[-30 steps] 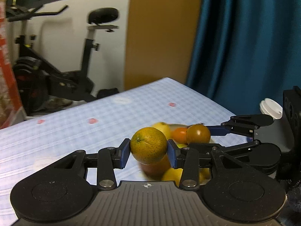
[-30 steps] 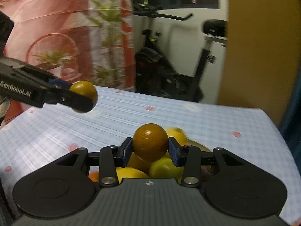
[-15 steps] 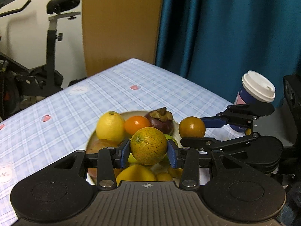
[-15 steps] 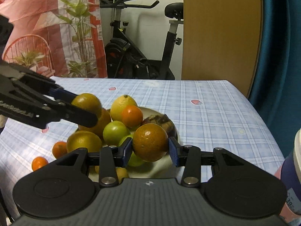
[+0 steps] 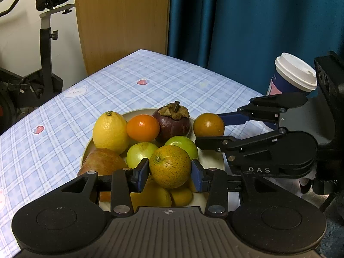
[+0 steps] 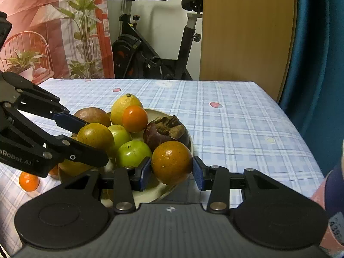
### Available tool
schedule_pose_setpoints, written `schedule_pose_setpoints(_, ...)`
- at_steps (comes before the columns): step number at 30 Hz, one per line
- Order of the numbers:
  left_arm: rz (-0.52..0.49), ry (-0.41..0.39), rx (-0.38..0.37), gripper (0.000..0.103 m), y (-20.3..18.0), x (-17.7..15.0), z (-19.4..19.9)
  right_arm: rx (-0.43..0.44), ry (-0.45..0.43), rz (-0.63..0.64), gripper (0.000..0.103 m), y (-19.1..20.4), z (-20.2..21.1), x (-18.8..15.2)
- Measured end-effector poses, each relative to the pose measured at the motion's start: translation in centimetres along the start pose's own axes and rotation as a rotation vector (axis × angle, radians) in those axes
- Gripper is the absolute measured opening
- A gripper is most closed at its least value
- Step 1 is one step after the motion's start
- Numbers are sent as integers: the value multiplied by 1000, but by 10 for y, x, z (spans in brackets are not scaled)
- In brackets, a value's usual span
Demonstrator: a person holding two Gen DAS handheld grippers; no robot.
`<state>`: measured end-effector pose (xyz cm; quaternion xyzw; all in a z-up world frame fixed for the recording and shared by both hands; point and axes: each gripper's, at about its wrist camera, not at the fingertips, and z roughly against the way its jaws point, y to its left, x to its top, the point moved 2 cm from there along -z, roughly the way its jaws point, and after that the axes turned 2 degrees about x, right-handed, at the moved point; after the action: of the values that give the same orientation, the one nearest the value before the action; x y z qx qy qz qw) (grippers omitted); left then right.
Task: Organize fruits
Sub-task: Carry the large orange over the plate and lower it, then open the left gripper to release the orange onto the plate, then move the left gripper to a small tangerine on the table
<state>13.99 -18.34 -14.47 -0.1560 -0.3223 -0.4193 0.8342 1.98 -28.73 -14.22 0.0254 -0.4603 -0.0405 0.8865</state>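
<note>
Left tongs (image 5: 169, 173): I had the black two-finger gripper with blue pads clenched on a speckled green-orange citrus (image 5: 169, 166), held above the near part of the plate.
Right tongs (image 6: 171, 170): I had the matching black gripper clenched on a round brownish-orange fruit (image 6: 172, 162), held over the plate's near right rim.
Cross view: From the left camera, my right tongs (image 5: 209, 129) reached in from the right with that fruit (image 5: 208, 124) just beside the mangosteen.
Plate: A pale, round shallow plate (image 5: 215, 161) sat on the table, heaped with fruit.
Heap: I saw a yellow lemon (image 5: 110, 132), a small glossy orange tangerine (image 5: 143, 128), a dark purple mangosteen with dried calyx (image 5: 173, 121), two round green fruits (image 5: 140, 153) and a reddish-brown fruit (image 5: 101, 161) touching one another.
Stray fruit: A small orange tangerine (image 6: 28, 181) lay on the cloth beside the plate.
Surface: A blue-and-white checked tablecloth (image 6: 236, 118).
Periphery: A white-lidded paper cup (image 5: 290, 76) stood behind my right tongs; a black exercise bike (image 6: 154, 49) stood beyond the table.
</note>
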Motion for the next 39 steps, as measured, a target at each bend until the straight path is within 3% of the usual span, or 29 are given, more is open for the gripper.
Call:
schedule_pose_setpoints(10, 13, -20, 13, 46, -1, 3, 6, -2, -4, 1, 45, 0, -1, 2)
schedule_pose_setpoints(14, 35, -42, 23, 52, 2, 5, 12, 0, -14, 4, 50, 2, 3, 4)
schedule_pose_setpoints(27, 148, -139, 75, 54, 37, 7, 54, 13, -77, 25, 50, 14, 19, 22)
schedule_pose_setpoints(39, 208, -126, 127, 54, 62, -11, 70, 39, -60, 51, 50, 27, 10, 23)
